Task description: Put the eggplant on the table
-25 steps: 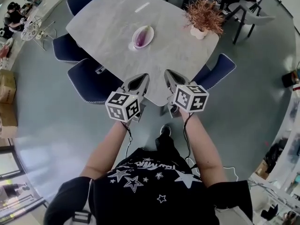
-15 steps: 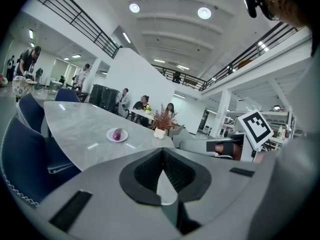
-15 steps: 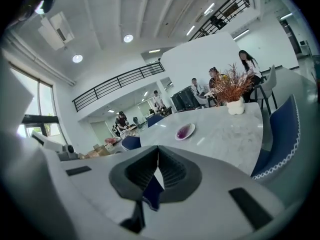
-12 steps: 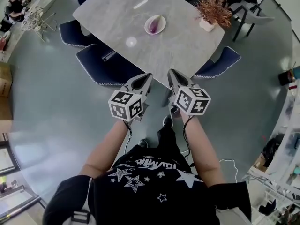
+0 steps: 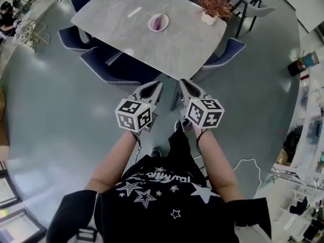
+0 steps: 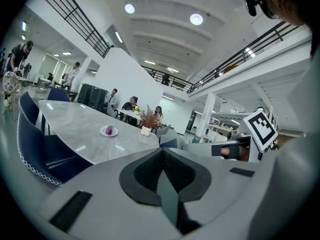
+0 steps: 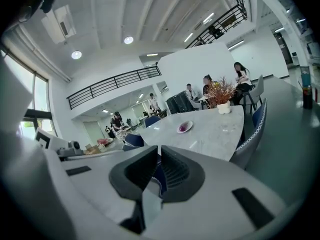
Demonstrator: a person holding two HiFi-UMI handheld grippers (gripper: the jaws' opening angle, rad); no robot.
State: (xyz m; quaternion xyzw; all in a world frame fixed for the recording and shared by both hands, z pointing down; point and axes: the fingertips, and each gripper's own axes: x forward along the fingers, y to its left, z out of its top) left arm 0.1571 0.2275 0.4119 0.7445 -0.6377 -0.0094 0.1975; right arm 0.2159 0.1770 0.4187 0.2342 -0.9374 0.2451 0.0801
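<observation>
A purple eggplant (image 5: 159, 23) lies in a white plate (image 5: 152, 20) on the grey marble table (image 5: 121, 32), far ahead of me. The same eggplant shows small in the left gripper view (image 6: 109, 130) and in the right gripper view (image 7: 184, 127). My left gripper (image 5: 155, 85) and right gripper (image 5: 182, 82) hover side by side over the floor, short of the table's near edge. Both are shut and hold nothing; the left gripper (image 6: 161, 152) has its pads meeting, the right gripper (image 7: 159, 153) shows only a thin slit.
A potted dry plant (image 5: 212, 6) stands at the table's right end. Blue chairs (image 5: 119, 67) (image 5: 225, 54) line the near side between me and the table. People sit at other tables further off. Boxes and shelves stand along the room's right edge.
The table with the plate has shrunk and shifted toward the top of the head view, so I stand further from it. Both grippers keep the same pose, still shut.
</observation>
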